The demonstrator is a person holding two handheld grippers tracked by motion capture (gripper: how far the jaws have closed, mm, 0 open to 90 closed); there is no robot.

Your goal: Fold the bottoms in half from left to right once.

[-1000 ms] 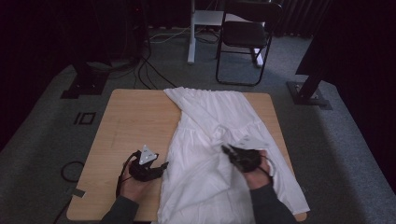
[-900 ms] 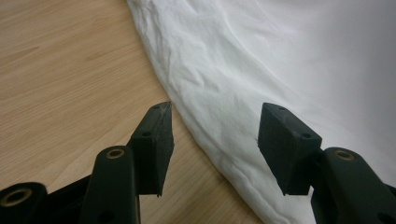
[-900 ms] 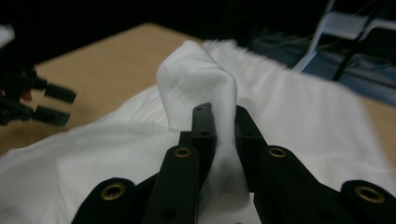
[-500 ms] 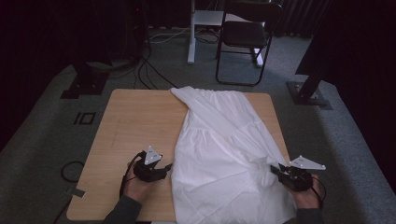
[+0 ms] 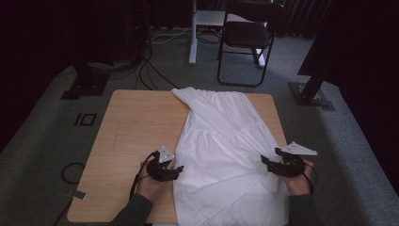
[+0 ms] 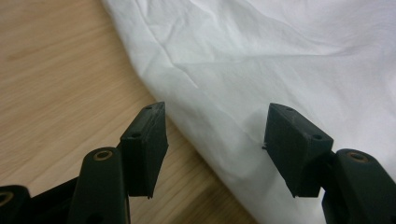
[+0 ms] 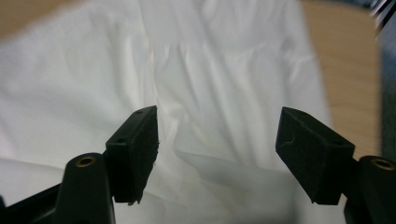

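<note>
A white garment (image 5: pixel 221 150) lies spread on the wooden table (image 5: pixel 131 127), running from the far middle to the near edge. My left gripper (image 5: pixel 178 170) sits at its left hem. In the left gripper view the left gripper (image 6: pixel 217 126) has just been opening, and the garment's edge (image 6: pixel 224 93) lies below the gap, unpinched. My right gripper (image 5: pixel 266 162) is at the garment's right edge, over the table's right side. In the right gripper view the right gripper (image 7: pixel 217 133) has just been opening too, wide apart over rumpled cloth (image 7: pixel 201 70), gripping nothing.
Bare wood covers the table's left half. Behind the table stand a black chair (image 5: pixel 247 37) and a white post (image 5: pixel 193 33). Black stand bases (image 5: pixel 310 94) (image 5: pixel 87 84) flank it, and cables (image 5: pixel 150 66) run across the grey carpet.
My right gripper went from the middle of the garment out to its right edge. My left gripper edged right, up to the left hem.
</note>
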